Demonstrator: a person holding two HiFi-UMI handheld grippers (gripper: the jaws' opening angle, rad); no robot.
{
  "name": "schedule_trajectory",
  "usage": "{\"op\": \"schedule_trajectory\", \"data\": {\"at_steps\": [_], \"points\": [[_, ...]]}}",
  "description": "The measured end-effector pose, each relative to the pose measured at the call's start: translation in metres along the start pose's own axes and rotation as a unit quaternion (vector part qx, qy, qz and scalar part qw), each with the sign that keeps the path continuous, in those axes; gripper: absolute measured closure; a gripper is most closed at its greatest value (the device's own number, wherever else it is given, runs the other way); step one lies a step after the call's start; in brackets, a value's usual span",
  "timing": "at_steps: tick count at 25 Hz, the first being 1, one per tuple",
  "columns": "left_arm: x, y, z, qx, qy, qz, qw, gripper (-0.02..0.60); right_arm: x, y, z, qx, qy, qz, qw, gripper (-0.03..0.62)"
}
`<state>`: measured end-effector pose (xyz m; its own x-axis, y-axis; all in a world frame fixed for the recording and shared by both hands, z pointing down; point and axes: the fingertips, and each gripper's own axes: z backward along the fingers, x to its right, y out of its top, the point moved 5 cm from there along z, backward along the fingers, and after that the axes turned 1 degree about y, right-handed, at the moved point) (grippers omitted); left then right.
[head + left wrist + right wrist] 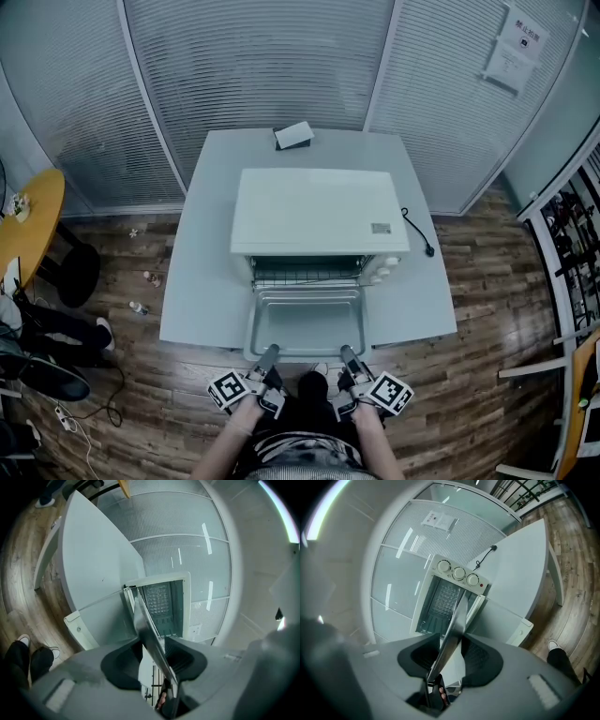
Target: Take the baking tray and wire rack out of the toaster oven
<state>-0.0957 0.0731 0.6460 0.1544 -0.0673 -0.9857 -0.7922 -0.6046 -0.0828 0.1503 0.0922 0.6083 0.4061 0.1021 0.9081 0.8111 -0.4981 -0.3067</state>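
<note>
left gripper (269, 360) and right gripper (346, 360) are each clamped on the baking tray (305, 323) near rim, one per corner. Probably a two-point hold to keep the thin sheet level. Tray is shallow, rectangular, dull metal with a raised lip. It's out over the dropped door (101, 618) at the table (202, 281) front edge. Wire rack (307, 275), thin bars, still sits in the toaster oven (314, 211) mouth.

**Left tool** (270, 355): low and left of centre in the head view, pointing away from the body. Jaws closed on the near rim of the baking tray (305, 323), with the thin edge pinched between the pads. Its marker cube (228, 389) faces outward.

**Right tool** (347, 355): mirrored pose, with jaws clamped on the same rim, further right.

**Left forearm** (230, 448), **right forearm** (380, 445): both extended forward, side by side.
</note>
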Motion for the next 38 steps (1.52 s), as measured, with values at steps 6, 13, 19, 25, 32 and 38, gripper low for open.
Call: {"op": "schedule_trajectory", "data": {"at_steps": [6, 13, 19, 25, 32, 38], "points": [[0.009, -0.006, 0.019, -0.007, -0.005, -0.002, 1.0000, 0.434, -0.003, -0.014, 0.019, 0.004, -0.005, -0.009, 1.000, 0.450], [0.034, -0.004, 0.037, 0.002, -0.029, -0.025, 0.9992, 0.436, -0.025, -0.016, 0.027, 0.007, 0.056, 0.017, 0.998, 0.450], [0.068, 0.004, 0.053, 0.018, -0.061, -0.064, 0.9960, 0.436, -0.061, -0.013, 0.034, 0.013, 0.100, 0.044, 0.994, 0.450], [0.105, 0.015, 0.066, 0.025, -0.088, -0.104, 0.9904, 0.436, -0.091, -0.013, 0.042, 0.020, 0.126, 0.044, 0.991, 0.450], [0.135, 0.027, 0.062, 0.037, -0.112, -0.117, 0.9862, 0.440, -0.110, -0.004, 0.035, 0.024, 0.151, 0.038, 0.988, 0.445], [0.153, 0.043, 0.044, 0.033, -0.128, -0.128, 0.9830, 0.440, -0.131, 0.017, 0.017, 0.023, 0.171, 0.056, 0.983, 0.448]]}}
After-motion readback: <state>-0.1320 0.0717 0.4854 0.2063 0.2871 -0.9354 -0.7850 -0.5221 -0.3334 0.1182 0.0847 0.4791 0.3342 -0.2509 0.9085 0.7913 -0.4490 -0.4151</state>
